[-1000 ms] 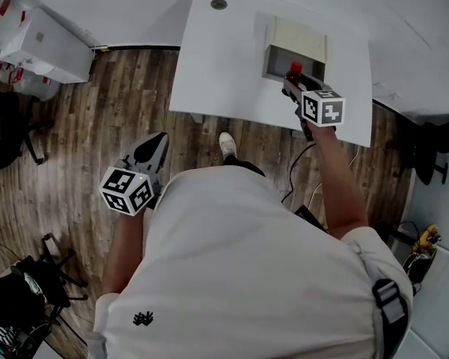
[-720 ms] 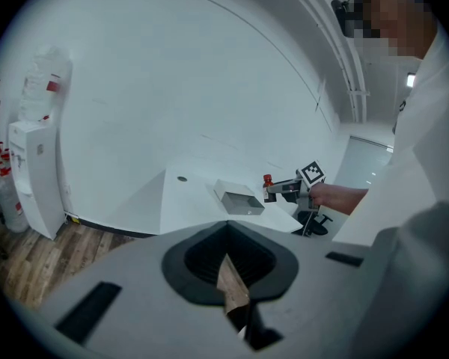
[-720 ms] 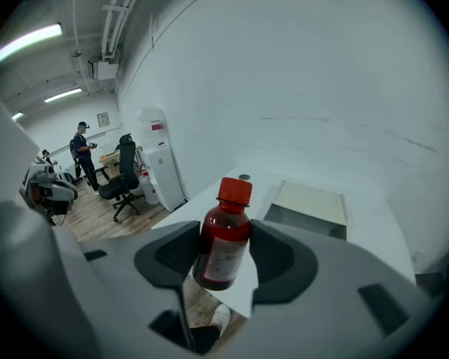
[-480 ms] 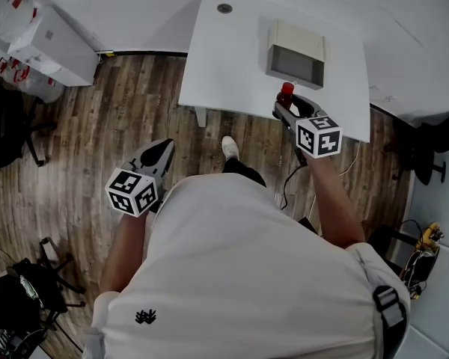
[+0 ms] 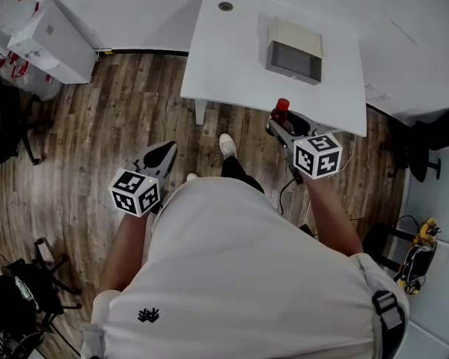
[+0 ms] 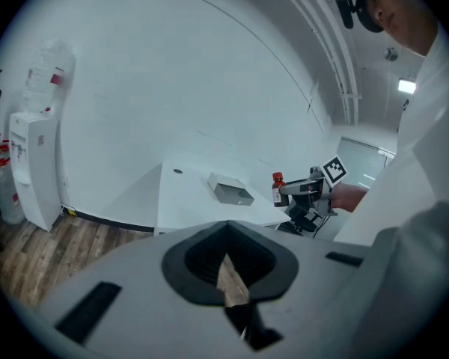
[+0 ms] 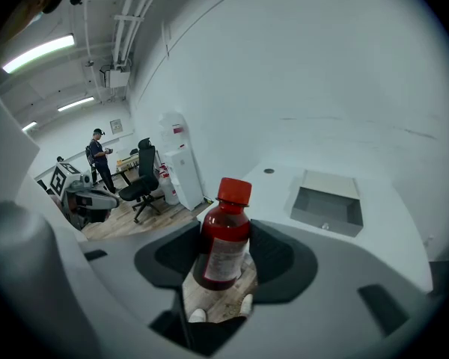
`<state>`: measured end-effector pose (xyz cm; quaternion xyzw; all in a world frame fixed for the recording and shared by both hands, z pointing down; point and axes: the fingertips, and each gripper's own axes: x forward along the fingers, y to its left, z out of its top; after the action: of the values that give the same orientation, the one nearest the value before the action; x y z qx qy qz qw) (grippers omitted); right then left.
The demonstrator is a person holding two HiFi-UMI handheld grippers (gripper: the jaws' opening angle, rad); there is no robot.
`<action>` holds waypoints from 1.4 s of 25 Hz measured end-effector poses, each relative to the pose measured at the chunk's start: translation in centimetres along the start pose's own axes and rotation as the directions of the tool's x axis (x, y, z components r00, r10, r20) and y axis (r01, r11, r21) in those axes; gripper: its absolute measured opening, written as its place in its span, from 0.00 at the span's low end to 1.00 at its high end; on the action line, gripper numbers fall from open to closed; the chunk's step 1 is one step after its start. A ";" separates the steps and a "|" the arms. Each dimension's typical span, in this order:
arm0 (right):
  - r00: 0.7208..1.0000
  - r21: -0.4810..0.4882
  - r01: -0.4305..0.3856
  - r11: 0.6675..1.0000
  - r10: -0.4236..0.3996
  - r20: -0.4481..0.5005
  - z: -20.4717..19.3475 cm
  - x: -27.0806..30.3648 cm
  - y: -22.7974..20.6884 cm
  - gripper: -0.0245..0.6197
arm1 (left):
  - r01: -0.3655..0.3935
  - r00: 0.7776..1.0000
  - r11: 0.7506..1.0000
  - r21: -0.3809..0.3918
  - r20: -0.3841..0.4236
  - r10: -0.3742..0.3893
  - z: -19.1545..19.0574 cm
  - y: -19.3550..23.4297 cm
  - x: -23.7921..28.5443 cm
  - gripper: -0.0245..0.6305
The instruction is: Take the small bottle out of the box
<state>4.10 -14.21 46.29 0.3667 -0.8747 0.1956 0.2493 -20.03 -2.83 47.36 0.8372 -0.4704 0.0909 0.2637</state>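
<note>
Head view: clamping the small bottle in the right gripper, red cap pointing up, jaws pressing on its sides. Hovering at the near edge of the white table, with the box lying ahead of that gripper, well apart from the bottle. Holding the left gripper over the wooden floor, far to the left of the right one, jaws drawn together to a point.

Left gripper view: showing the left gripper's pads meeting at the tips, nothing caught between them, only floor showing through the slit. Looking ahead and to the right at the bottle standing upright in the other gripper, with the box resting on the table to the left of it.

Right gripper view: pinching the dark red bottle upright between both pads, label facing the camera, cap rising above the jaw tips. Keeping the box ahead and to the right, open side facing this gripper, clear of the bottle.
</note>
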 end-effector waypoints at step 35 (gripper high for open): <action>0.999 -0.034 0.017 0.999 -0.016 0.045 0.5 -1.7 2.4 0.36 | -0.004 1.000 1.000 -0.014 0.005 0.004 -1.6 0.7 -2.1 0.05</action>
<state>3.18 -11.94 44.56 0.3739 -0.8802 0.1704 0.2376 -21.59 -0.69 48.09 0.8347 -0.4732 0.0859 0.2682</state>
